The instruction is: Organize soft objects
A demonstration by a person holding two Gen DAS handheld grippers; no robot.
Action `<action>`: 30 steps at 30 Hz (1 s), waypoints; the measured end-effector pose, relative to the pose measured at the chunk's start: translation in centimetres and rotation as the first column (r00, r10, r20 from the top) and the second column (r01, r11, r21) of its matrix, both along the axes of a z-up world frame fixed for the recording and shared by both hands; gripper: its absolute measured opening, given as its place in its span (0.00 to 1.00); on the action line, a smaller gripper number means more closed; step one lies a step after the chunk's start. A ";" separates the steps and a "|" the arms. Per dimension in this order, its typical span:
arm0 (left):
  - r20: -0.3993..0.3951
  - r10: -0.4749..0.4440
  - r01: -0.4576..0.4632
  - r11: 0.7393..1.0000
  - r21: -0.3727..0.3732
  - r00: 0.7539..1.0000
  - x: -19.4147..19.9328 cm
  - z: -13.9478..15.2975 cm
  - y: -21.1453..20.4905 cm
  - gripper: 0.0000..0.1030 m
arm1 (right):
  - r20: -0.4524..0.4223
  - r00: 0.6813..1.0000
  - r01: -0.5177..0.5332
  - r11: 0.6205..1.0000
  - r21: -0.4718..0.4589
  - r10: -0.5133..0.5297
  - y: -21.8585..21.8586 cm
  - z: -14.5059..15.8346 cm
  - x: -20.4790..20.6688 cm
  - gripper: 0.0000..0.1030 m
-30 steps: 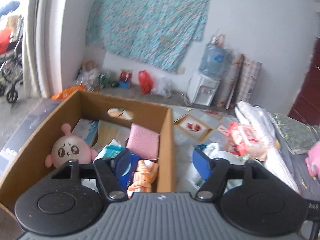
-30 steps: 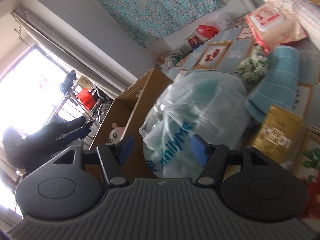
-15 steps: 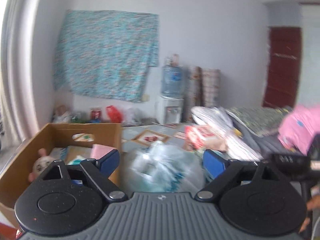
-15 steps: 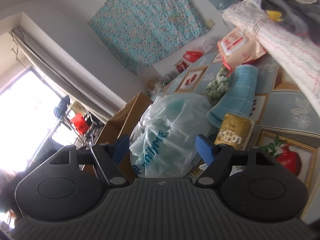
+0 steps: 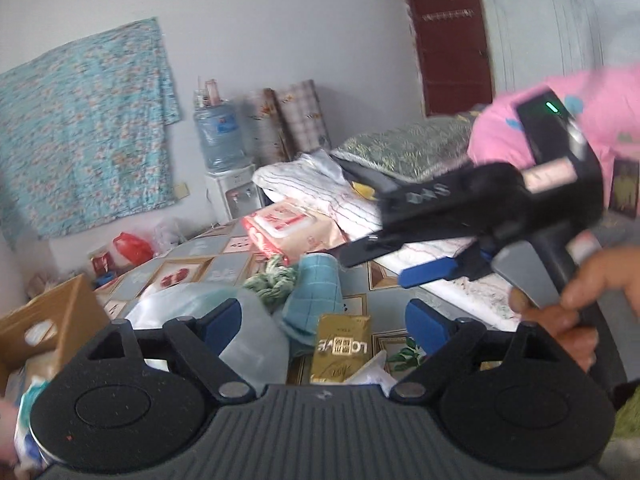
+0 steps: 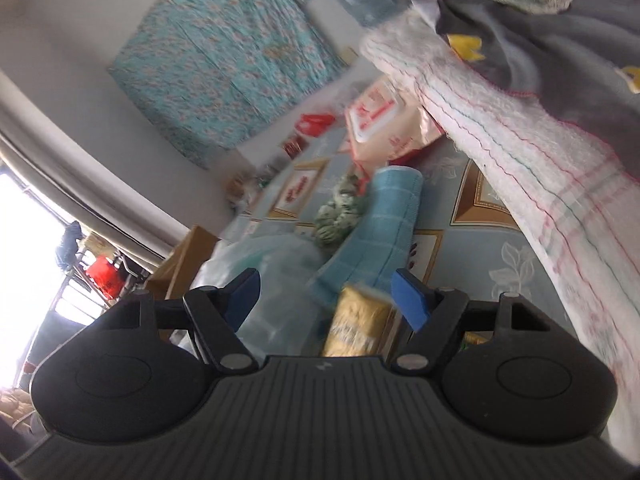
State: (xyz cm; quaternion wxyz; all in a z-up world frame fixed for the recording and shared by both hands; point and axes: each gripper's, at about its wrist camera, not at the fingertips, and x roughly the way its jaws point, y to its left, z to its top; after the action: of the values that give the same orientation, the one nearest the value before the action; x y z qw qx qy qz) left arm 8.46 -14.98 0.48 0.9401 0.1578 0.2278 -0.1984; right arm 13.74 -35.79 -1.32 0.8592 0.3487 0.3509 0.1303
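Observation:
My left gripper (image 5: 324, 322) hovers low over a patterned mat, jaws wide and closing slightly, pressing on nothing. Ahead of it lie a clear plastic bag (image 5: 188, 304), a rolled teal towel (image 5: 316, 292), a green-white knitted bundle (image 5: 272, 284) and a gold box (image 5: 342, 352). A hand (image 5: 592, 292) holds my right gripper (image 5: 384, 260) at the right, above the mat. In the right wrist view that gripper (image 6: 326, 296) is open, empty, over the gold box (image 6: 360, 320), with the towel (image 6: 384, 224) and bag (image 6: 272, 280) just beyond. The cardboard box (image 5: 60, 312) stands at far left.
A pack of wipes (image 5: 288, 228) and a striped white blanket (image 5: 320, 188) lie behind the towel, with grey and green bedding piled to the right. A water dispenser (image 5: 224, 140) stands against the far wall. A pink sleeve (image 5: 580, 120) fills the upper right.
The left wrist view swung right, away from the filled cardboard box to the items on the mat, and its jaws spread wider. My right gripper moved right, from the plastic bag toward the towel and gold box.

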 end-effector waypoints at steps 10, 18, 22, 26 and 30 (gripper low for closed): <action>-0.085 0.011 -0.008 0.999 0.033 0.996 5.9 -3.5 -1.8 0.57 | -0.197 0.980 -0.024 1.000 -0.014 0.020 0.6 -5.2 10.2 0.65; -0.133 0.019 -0.015 0.999 0.033 0.991 7.8 -4.8 -1.1 0.50 | -0.202 0.978 -0.069 0.996 -0.054 0.056 2.3 -7.2 13.9 0.38; -0.136 0.028 -0.023 0.999 0.036 0.990 8.1 -5.1 -1.3 0.51 | -0.201 0.978 -0.047 0.999 0.004 0.047 1.5 -8.7 14.6 0.14; -0.130 0.039 -0.032 0.998 0.054 0.991 8.9 -5.3 -2.0 0.60 | -0.179 0.983 -0.024 0.994 0.105 0.042 0.1 -9.0 14.2 0.11; -0.148 0.038 -0.029 0.998 0.062 0.988 10.0 -5.5 -2.8 0.63 | -0.125 0.991 -0.039 0.993 0.114 0.053 0.0 -7.8 13.5 0.11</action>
State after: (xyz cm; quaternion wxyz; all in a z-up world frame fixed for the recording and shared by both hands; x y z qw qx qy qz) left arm 18.47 -17.79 -5.02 0.9185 0.1668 0.3060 -0.1868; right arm 27.27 -35.78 -9.10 0.8110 0.3954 0.4055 0.1466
